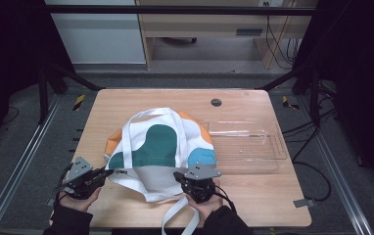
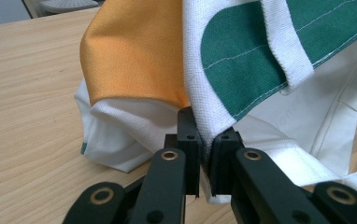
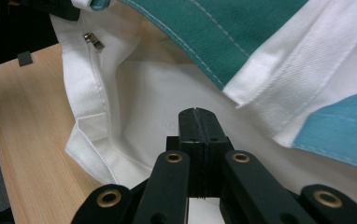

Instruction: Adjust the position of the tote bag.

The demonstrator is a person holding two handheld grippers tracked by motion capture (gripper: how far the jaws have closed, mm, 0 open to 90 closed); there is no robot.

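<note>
A printed tote bag (image 1: 163,147) is seen lying on the wooden table (image 1: 253,196), its mouth turned toward the person and its long straps running away toward the far edge, so the bag's long axis is set from near to far. Just beside the bag, on its right, a clear plastic tray (image 1: 246,142) is standing.

The left gripper (image 1: 107,172) is placed at the bag's near left corner. In the left gripper view its jaws are all but shut, and a fold of the white-and-green rim (image 2: 214,112) is pinched between them, the orange panel (image 2: 130,51) hanging just beside that fold.

The right gripper (image 1: 179,175) is held at the bag's near edge, right of its middle. In the right gripper view the jaws are pressed fully together with nothing between them. The tips are pointed into the open mouth, the white lining (image 3: 148,93) lying beyond them and the upper layer with its green and blue print (image 3: 279,51) draped above and to their right.

So the coming move is judged to turn on this: the bag's upper rim lies just above and right of the closed right jaws. Those jaws would have to be opened and lifted to that rim before the mouth could be spread against the left-hand pinch.
</note>
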